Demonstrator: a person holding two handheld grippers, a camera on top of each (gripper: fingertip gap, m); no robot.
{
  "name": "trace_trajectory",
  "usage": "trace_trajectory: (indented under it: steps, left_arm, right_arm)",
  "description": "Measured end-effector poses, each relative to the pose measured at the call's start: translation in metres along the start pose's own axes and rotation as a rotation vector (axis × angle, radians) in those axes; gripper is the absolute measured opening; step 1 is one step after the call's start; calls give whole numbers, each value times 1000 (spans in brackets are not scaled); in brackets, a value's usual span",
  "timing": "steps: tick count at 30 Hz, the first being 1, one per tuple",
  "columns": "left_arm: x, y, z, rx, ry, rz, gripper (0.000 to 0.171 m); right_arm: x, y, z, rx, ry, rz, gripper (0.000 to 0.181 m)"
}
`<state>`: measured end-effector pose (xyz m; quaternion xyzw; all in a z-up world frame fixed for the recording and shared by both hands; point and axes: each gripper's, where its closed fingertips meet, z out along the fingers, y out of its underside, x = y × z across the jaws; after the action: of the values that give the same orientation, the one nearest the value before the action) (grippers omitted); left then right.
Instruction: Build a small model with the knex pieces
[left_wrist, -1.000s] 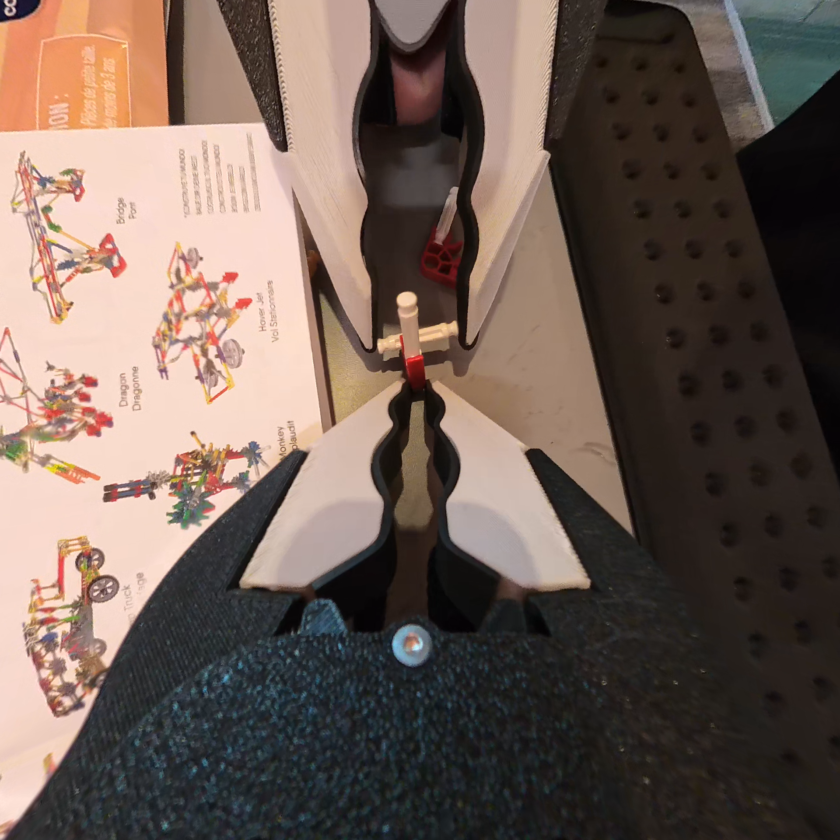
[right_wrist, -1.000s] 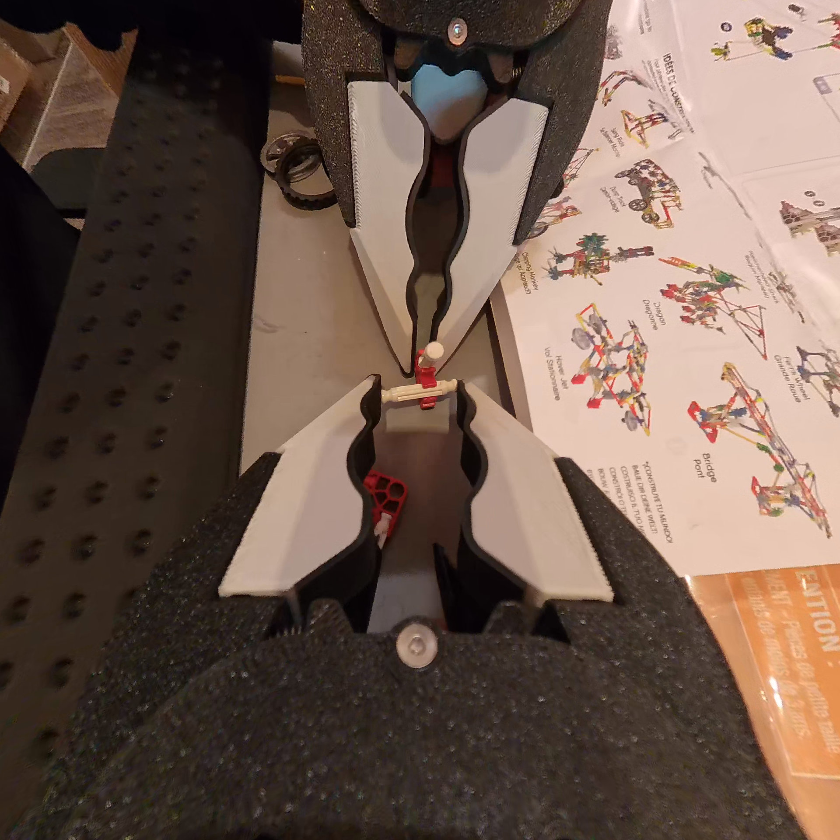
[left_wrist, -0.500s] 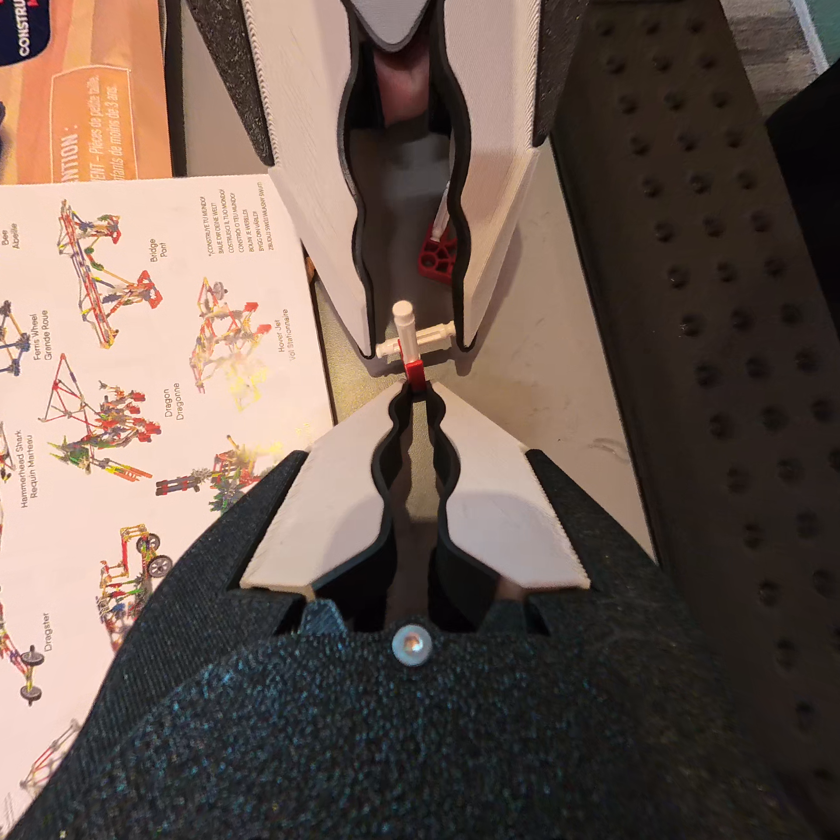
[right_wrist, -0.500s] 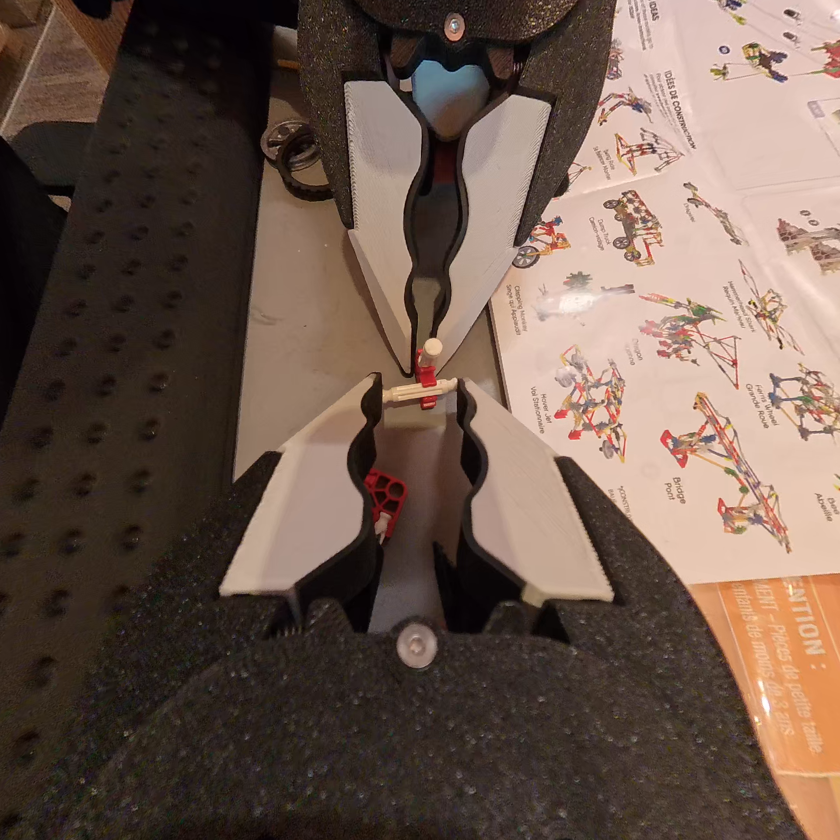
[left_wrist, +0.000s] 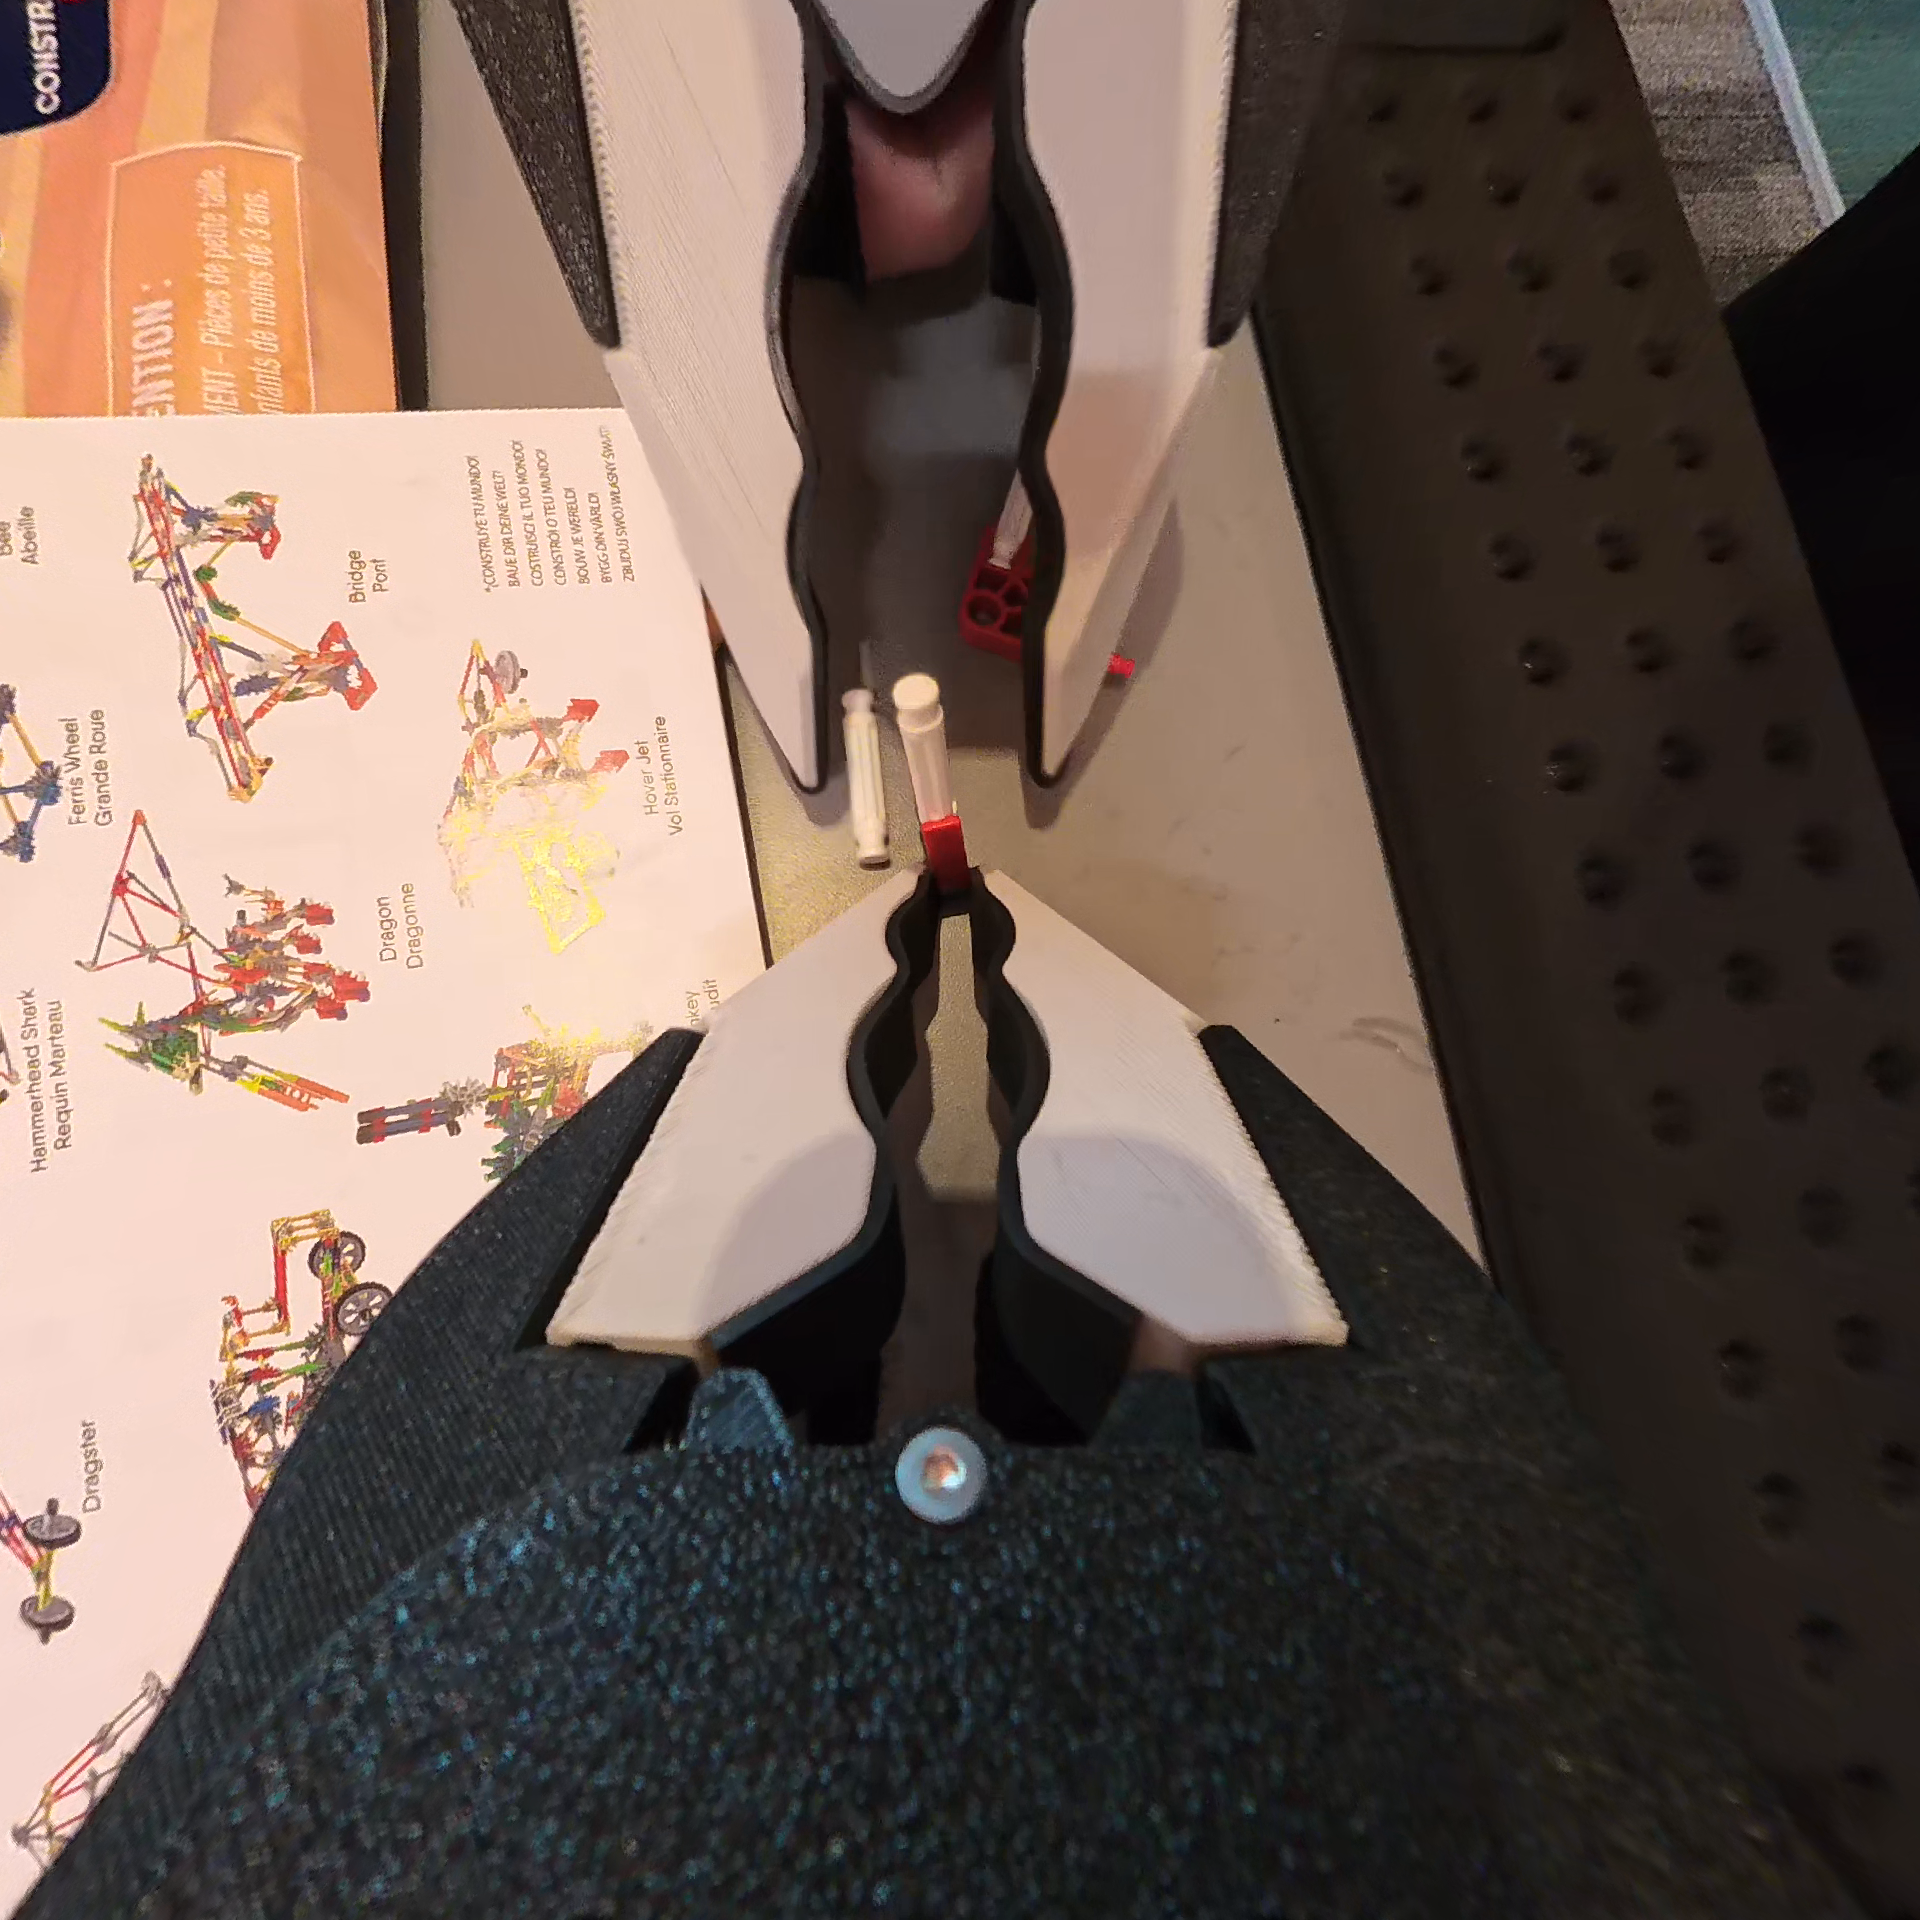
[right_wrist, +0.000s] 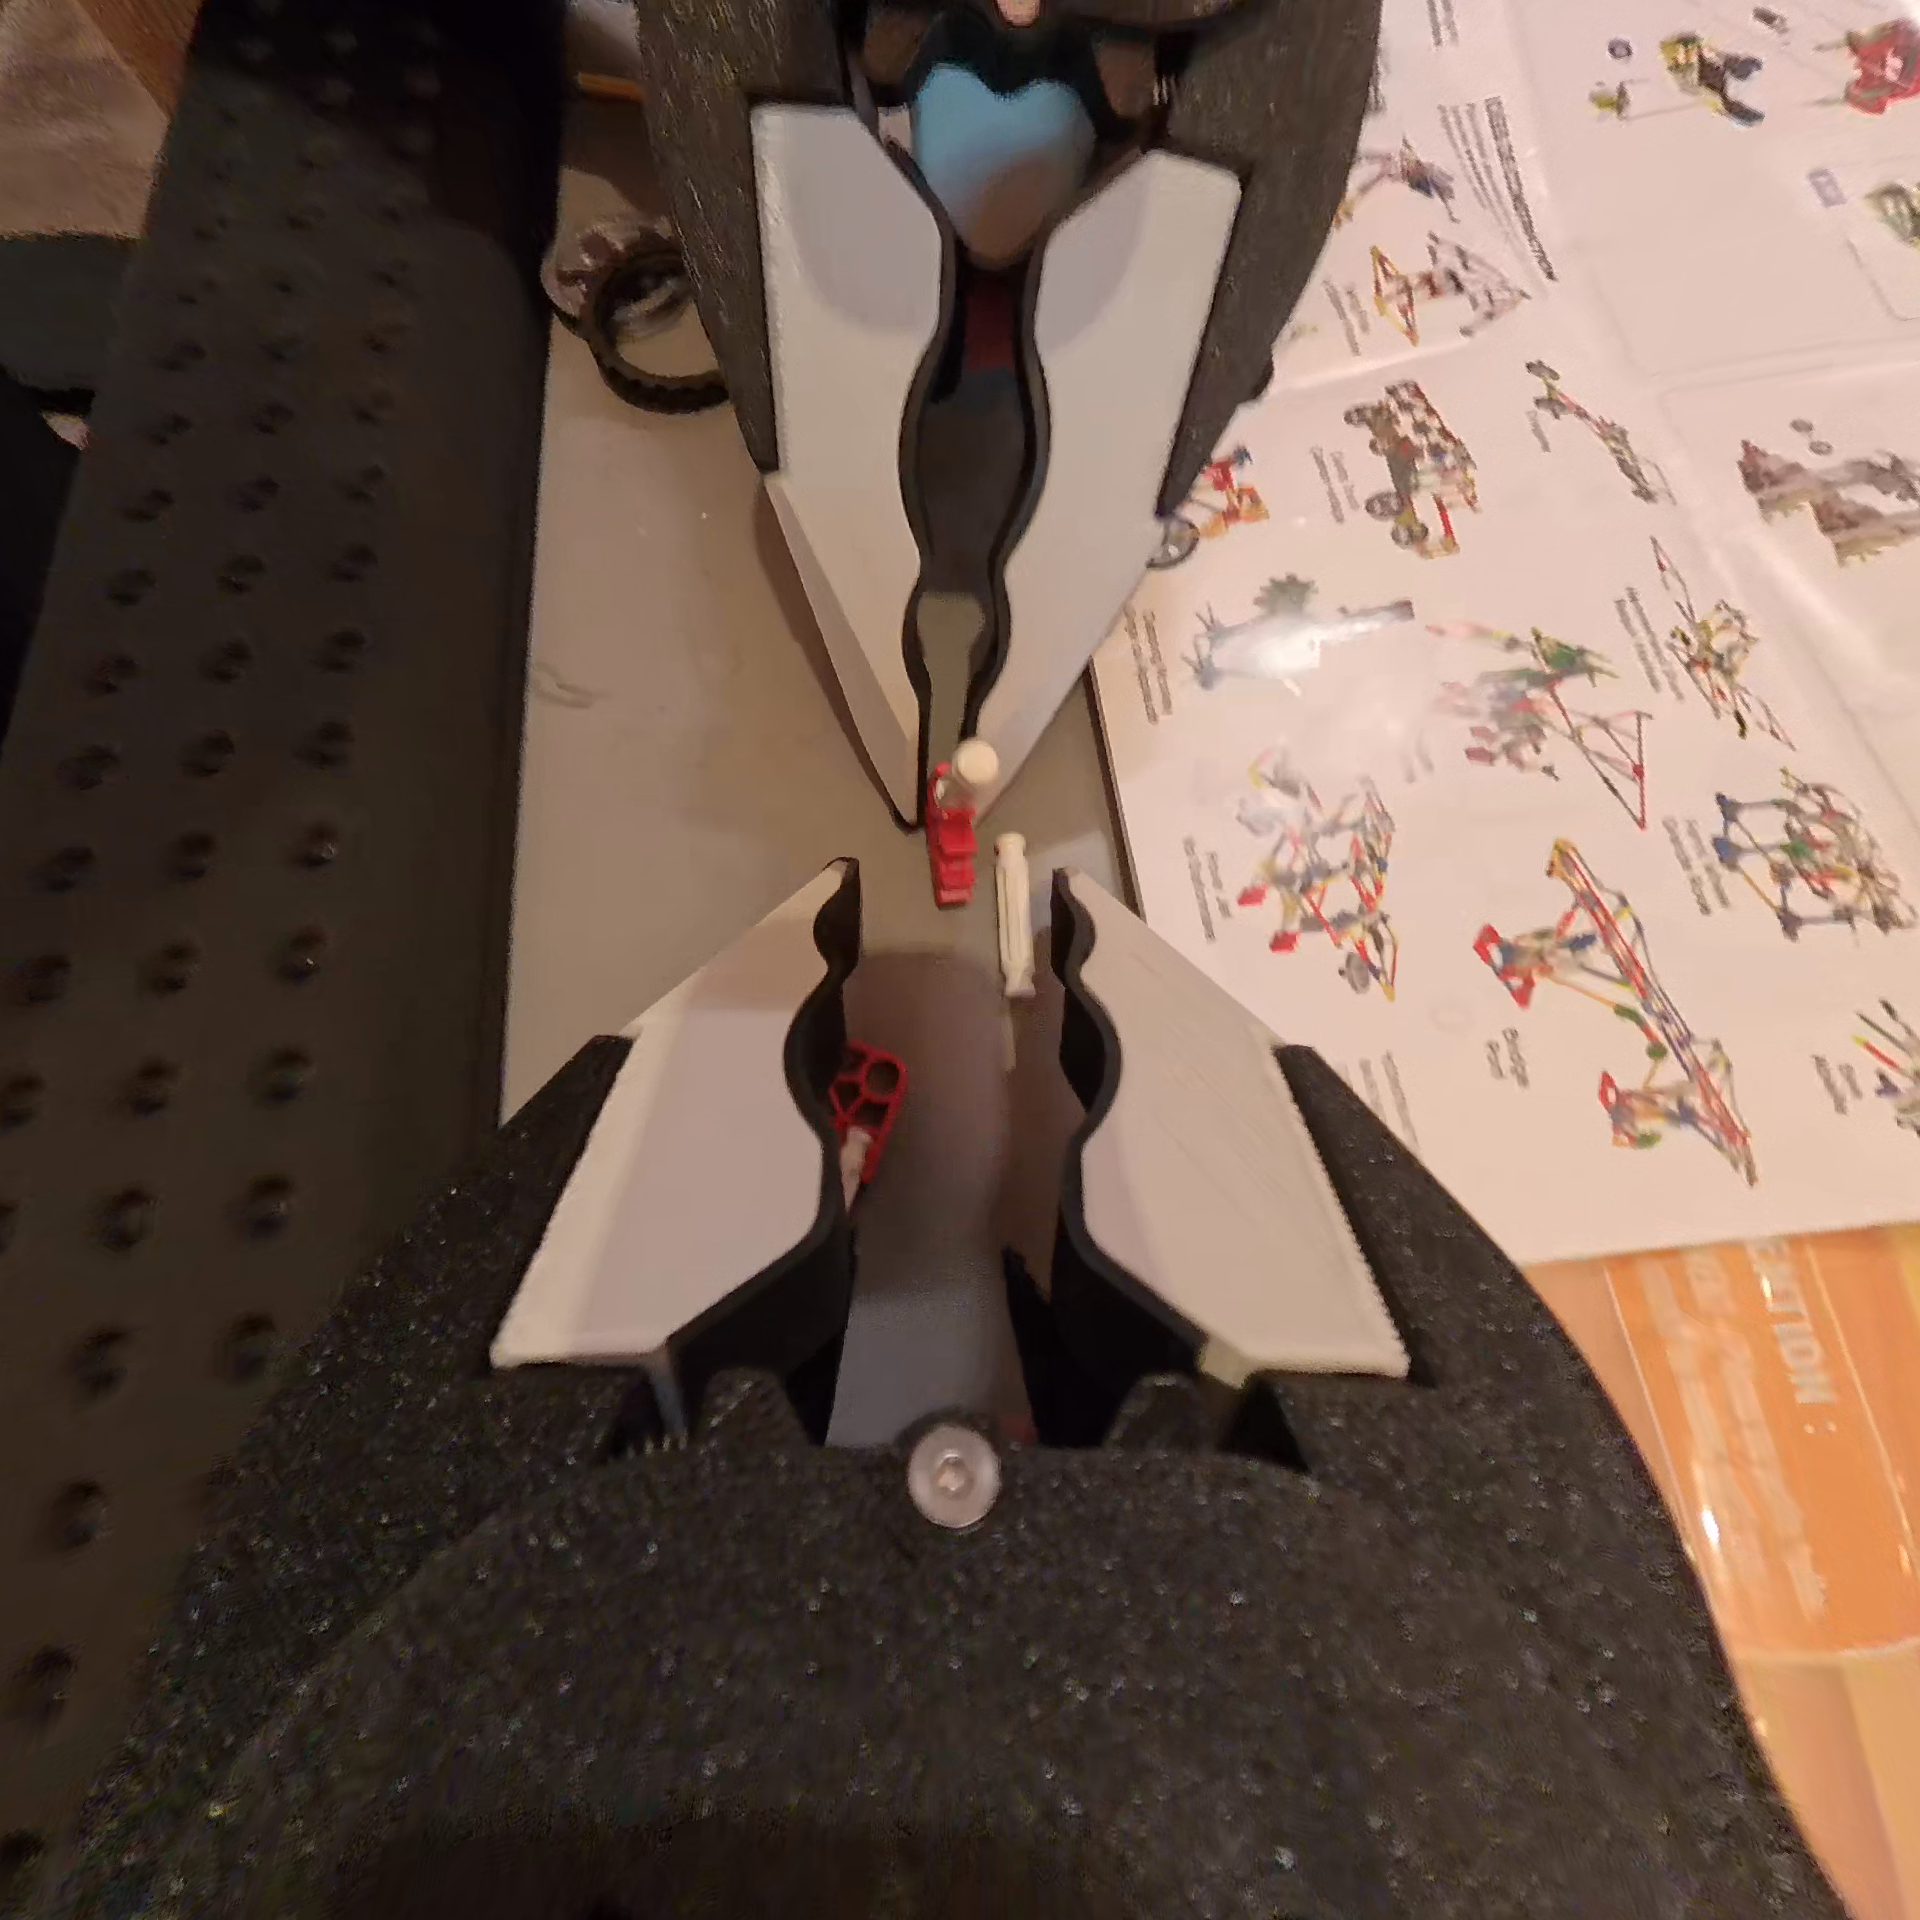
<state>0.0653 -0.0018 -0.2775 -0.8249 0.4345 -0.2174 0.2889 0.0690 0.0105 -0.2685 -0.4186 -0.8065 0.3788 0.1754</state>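
Note:
My left gripper (left_wrist: 945, 891) is shut on a small red connector (left_wrist: 941, 844) with a short white rod (left_wrist: 923, 743) standing out of it. It also shows in the right wrist view (right_wrist: 940, 802), facing mine tip to tip. My right gripper (right_wrist: 956, 881) is open and empty, its jaws either side of the red connector (right_wrist: 951, 847). A loose white rod (right_wrist: 1013, 914) lies on the grey table just inside its right finger; it also shows in the left wrist view (left_wrist: 864, 779). Another red connector (right_wrist: 871, 1101) with a white rod lies on the table under my right gripper.
An instruction sheet (left_wrist: 312, 831) with coloured model pictures lies beside the grippers, with an orange box (left_wrist: 187, 208) behind it. A black dimpled mat (left_wrist: 1610, 831) runs along the other side. A black tyre (right_wrist: 649, 332) lies on the table behind the left gripper. Left and right tips are no more than a few centimetres apart.
My right gripper has opened and let go of the white rod it held crosswise at the red connector; that rod now lies loose on the table. The left gripper keeps its hold.

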Motion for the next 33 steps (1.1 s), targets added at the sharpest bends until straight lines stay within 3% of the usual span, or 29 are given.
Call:
trace_trajectory:
  steps: [6, 11, 15, 17, 22, 33]
  left_arm:
    - [1, 8, -8, -65, 1, 9, 1]
    - [2, 14, -13, -89, 12, -4, 2]
    - [2, 14, -13, -85, 20, -10, 2]
    - [2, 14, -13, -83, 21, -11, 2]
    - [1, 12, -11, -80, 8, -7, 2]
    - [1, 11, -10, -67, 14, -12, 2]
  right_arm:
    - [7, 9, -4, -88, 51, -30, 32]
    - [-1, 13, -3, -156, 33, -18, 17]
    - [-19, 6, 0, -137, -24, -9, 19]
    - [-11, 5, -2, -130, 13, -15, 21]
    - [-5, 3, 6, -159, 30, -151, 45]
    - [-6, 6, 9, -166, -144, -215, 43]
